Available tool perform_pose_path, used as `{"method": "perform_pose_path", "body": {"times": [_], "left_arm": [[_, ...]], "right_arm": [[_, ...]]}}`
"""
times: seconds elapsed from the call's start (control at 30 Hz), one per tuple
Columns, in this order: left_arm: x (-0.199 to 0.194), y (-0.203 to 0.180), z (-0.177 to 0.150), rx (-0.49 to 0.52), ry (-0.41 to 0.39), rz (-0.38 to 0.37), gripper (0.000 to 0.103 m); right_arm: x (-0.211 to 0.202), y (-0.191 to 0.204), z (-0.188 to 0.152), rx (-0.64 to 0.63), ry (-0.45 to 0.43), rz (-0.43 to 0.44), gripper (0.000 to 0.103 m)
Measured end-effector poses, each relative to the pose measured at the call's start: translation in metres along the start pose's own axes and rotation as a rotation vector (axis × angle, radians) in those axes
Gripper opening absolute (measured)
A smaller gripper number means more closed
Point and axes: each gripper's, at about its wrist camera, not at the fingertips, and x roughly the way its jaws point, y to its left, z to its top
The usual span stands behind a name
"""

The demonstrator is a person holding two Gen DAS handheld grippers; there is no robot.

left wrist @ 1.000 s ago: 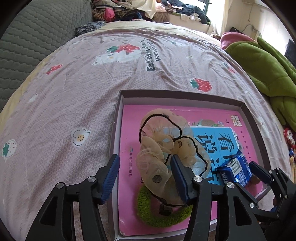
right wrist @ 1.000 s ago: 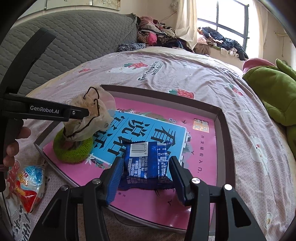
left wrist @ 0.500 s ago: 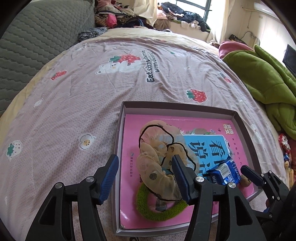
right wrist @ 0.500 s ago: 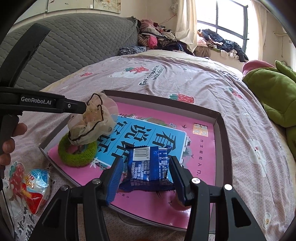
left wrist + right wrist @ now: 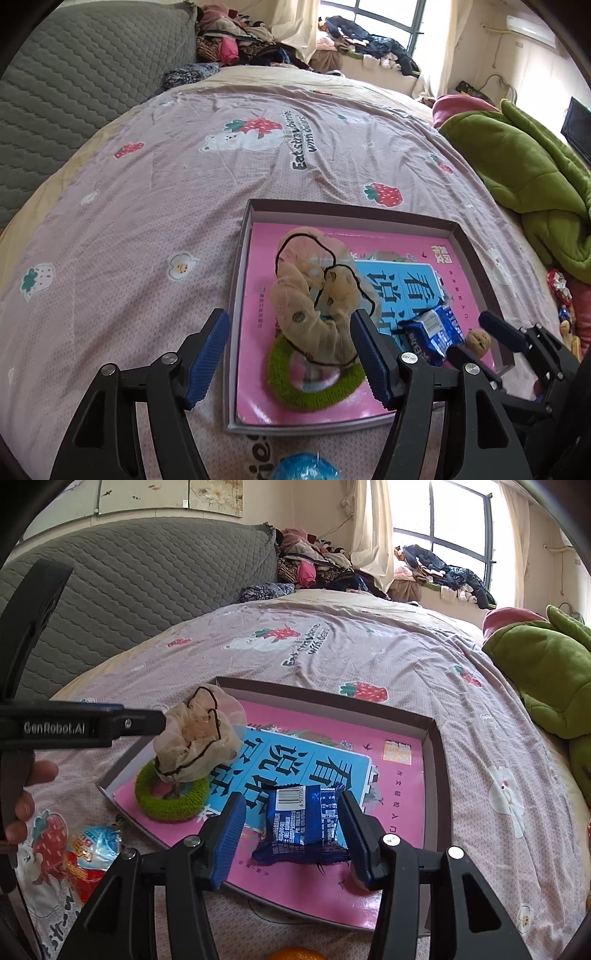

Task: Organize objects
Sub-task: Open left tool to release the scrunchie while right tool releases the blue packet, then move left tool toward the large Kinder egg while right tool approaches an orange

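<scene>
A shallow grey tray [image 5: 351, 210] on the bed holds a pink and blue book [image 5: 255, 280]. On the book a beige gauze scrunchie [image 5: 314, 295] rests on a green knitted ring [image 5: 314, 391]. My left gripper [image 5: 290, 354] hangs just above and behind them, its jaws opening. The scrunchie brushes the right pad and is not pinched. My right gripper [image 5: 291, 812] is shut on a blue snack packet [image 5: 303, 819], held low over the book's near edge. A walnut [image 5: 478, 339] lies in the tray by the right fingers.
A red and blue wrapped snack [image 5: 92, 853] lies on the pink strawberry sheet left of the tray. An orange [image 5: 295, 954] peeks in at the bottom edge. A green blanket [image 5: 517, 177] is piled to the right, with a grey quilted headboard [image 5: 129, 583] at the back. A hand [image 5: 26, 797] holds the left gripper.
My left gripper has drawn back and up from the beige scrunchie and its jaws stand wider. The scrunchie stays on the green ring. The right gripper and packet have not moved.
</scene>
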Motion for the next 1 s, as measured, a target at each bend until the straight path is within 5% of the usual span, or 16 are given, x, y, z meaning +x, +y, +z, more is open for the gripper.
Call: {"method": "perform_pose_path", "body": {"times": [1.0], "left_arm": [[-0.107,-0.013,-0.038,0.058,-0.162,0.005,0.070]], "right_arm": [[-0.112,0.011,0.016,0.021,-0.196,0.011,0.052]]}}
